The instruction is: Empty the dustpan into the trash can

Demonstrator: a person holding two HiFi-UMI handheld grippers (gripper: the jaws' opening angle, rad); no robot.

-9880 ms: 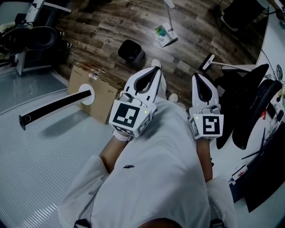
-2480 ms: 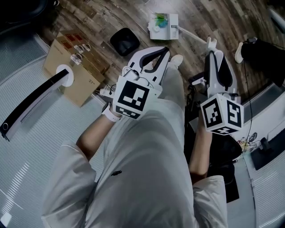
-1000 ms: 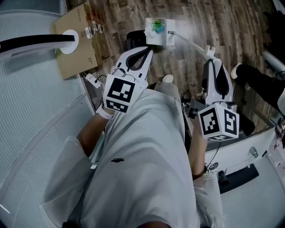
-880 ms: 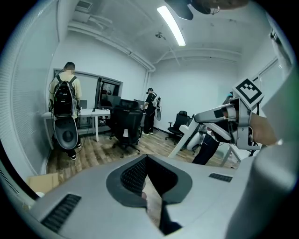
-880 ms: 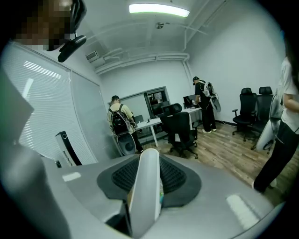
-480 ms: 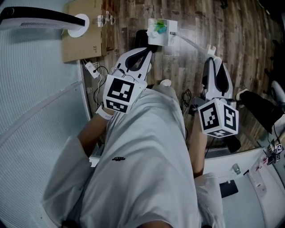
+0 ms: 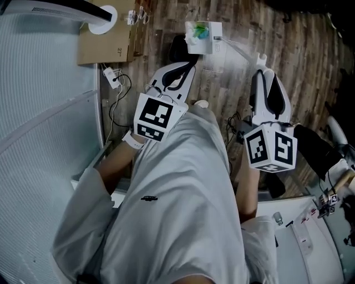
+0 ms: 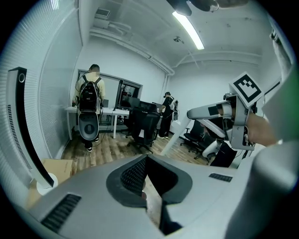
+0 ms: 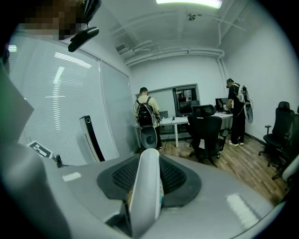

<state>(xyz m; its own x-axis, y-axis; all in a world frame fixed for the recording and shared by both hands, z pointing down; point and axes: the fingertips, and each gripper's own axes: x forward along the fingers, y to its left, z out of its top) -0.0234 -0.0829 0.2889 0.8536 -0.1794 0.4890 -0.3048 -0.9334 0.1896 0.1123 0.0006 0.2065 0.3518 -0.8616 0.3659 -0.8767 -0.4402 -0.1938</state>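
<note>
A white dustpan point(image 7: 203, 37) with green and pale scraps in it hangs at the end of a long white handle point(image 7: 239, 50). My right gripper point(image 7: 262, 73) is shut on that handle, which runs up between its jaws as a white tube point(image 9: 145, 186). The black trash can point(image 7: 176, 51) stands on the wood floor, partly hidden behind the pan's left edge. My left gripper point(image 7: 189, 65) is shut and holds nothing; it points toward the can. In the left gripper view its jaws meet point(image 8: 145, 159), and the right gripper point(image 8: 205, 112) shows at the right.
A cardboard box point(image 7: 106, 43) with a white disc base and a black curved panel point(image 7: 61, 5) lies at the upper left. A plug and cables point(image 7: 113, 77) trail beside a ribbed glass wall point(image 7: 44, 127). Black office chairs point(image 9: 205, 130) and standing people point(image 9: 147, 116) fill the room beyond.
The person has turned, so the box and floor swung across the head view. Both grippers shifted slightly right with the pan. The grips are unchanged.
</note>
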